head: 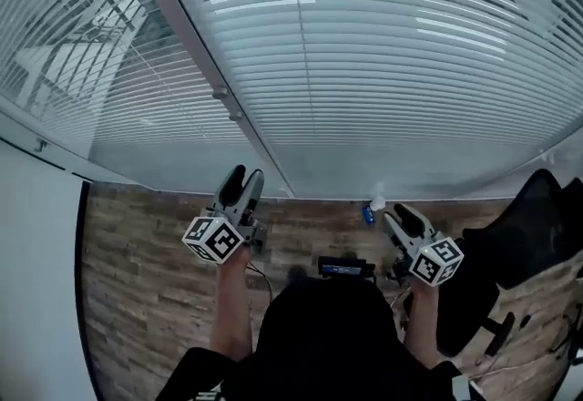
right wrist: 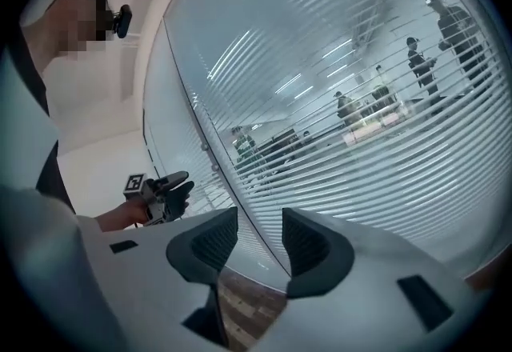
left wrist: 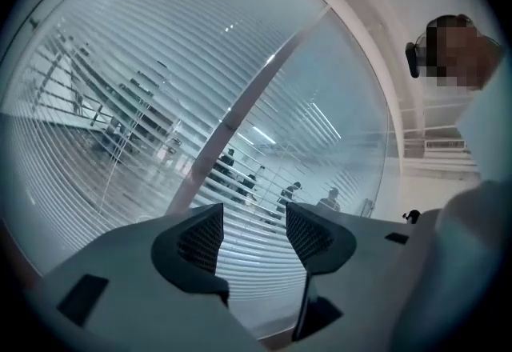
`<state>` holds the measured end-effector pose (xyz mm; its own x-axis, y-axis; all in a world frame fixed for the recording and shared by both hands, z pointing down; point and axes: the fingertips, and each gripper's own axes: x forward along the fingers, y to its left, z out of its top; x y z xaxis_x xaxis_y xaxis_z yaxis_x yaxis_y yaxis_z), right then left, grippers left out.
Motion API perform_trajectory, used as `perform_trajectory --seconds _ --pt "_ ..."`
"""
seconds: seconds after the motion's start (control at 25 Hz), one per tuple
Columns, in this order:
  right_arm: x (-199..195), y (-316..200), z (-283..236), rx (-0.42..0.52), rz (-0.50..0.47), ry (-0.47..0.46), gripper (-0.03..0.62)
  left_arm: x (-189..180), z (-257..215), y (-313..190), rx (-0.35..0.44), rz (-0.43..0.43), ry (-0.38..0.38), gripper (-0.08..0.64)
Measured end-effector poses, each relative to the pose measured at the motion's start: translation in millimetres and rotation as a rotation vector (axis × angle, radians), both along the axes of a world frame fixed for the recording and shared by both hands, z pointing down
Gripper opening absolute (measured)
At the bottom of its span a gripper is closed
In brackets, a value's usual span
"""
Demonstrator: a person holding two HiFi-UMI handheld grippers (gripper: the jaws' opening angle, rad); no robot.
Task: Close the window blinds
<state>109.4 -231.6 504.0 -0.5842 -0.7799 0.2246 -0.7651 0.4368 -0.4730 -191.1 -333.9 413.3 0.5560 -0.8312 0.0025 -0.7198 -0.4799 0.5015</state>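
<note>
The window blinds (head: 383,53) are white horizontal slats behind glass, filling the upper part of the head view. Their slats stand partly apart, so people show through them in both gripper views. A grey frame post (head: 196,53) runs diagonally between two panes and carries two small knobs (head: 221,94). My left gripper (head: 244,177) sits below the post, open, with nothing between its jaws (left wrist: 254,222). My right gripper (head: 401,217) is further right, short of the glass, also open and empty (right wrist: 260,230). The left gripper (right wrist: 178,182) shows in the right gripper view too.
A wood-look floor (head: 137,272) runs up to the window's base. A small blue and white object (head: 372,208) lies by the glass. A black device with a lit screen (head: 344,268) lies on the floor. A black chair (head: 524,244) stands at the right, a white wall (head: 36,299) at the left.
</note>
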Motion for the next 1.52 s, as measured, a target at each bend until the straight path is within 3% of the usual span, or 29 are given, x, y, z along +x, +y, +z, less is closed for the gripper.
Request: perform_trajectory --seconds 0.44,0.6,0.8,0.92,1.12,1.2,1.28,1.52 --pt "28 -30 1 -0.025 -0.032 -0.073 0.176 -16 -18 -59 -0.043 -0.215 -0.058 0.242" --pt "26 -33 4 -0.017 -0.011 -0.083 0.176 -32 -7 -91 -0.055 -0.288 -0.124 0.242" --pt "31 -37 14 -0.034 0.045 -0.07 0.176 -33 6 -117 -0.07 -0.29 -0.16 0.235" --pt "28 -40 8 -0.026 0.062 -0.063 0.176 -34 6 -121 -0.077 -0.298 -0.174 0.141" --pt "14 -43 6 -0.02 0.058 -0.048 0.176 -34 7 -121 -0.052 -0.317 -0.244 0.138" --pt "10 -42 9 -0.034 0.059 -0.047 0.176 -32 8 -121 -0.044 -0.327 -0.304 0.137" --pt "8 -39 12 -0.047 0.052 -0.04 0.176 -29 9 -120 -0.033 -0.337 -0.412 0.137" --pt "7 -37 11 -0.051 0.058 -0.027 0.176 -26 12 -122 0.044 -0.404 -0.911 0.137"
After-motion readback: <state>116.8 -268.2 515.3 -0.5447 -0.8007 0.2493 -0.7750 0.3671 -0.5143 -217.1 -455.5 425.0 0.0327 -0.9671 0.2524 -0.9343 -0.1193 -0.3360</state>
